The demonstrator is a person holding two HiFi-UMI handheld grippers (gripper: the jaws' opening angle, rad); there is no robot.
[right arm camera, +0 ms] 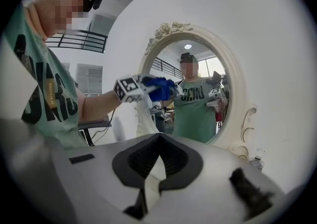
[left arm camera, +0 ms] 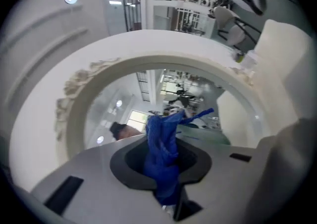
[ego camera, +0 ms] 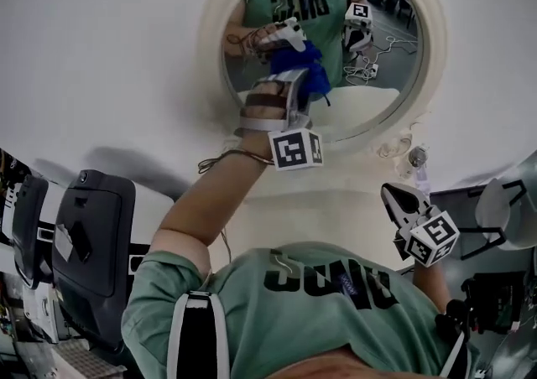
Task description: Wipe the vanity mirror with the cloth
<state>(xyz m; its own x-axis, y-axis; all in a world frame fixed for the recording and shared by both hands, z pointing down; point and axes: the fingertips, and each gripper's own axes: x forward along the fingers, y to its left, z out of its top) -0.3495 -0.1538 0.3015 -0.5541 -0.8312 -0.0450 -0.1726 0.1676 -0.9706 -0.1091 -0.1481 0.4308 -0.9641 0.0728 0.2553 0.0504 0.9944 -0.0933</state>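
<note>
The left gripper is pressing the blue cloth against the left part of the vanity mirror. Its fingers are clamping a bunched fold, so the loose end is meeting the glass for wiping. The right gripper is hanging below the mirror's lower right edge, well apart from it, with fingers together on nothing, probably to stay out of the wiping path.

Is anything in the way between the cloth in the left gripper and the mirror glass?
Nothing visible. The left gripper is shut on the blue cloth, and the cloth appears to be against the mirror glass, meeting its own reflection.
</note>
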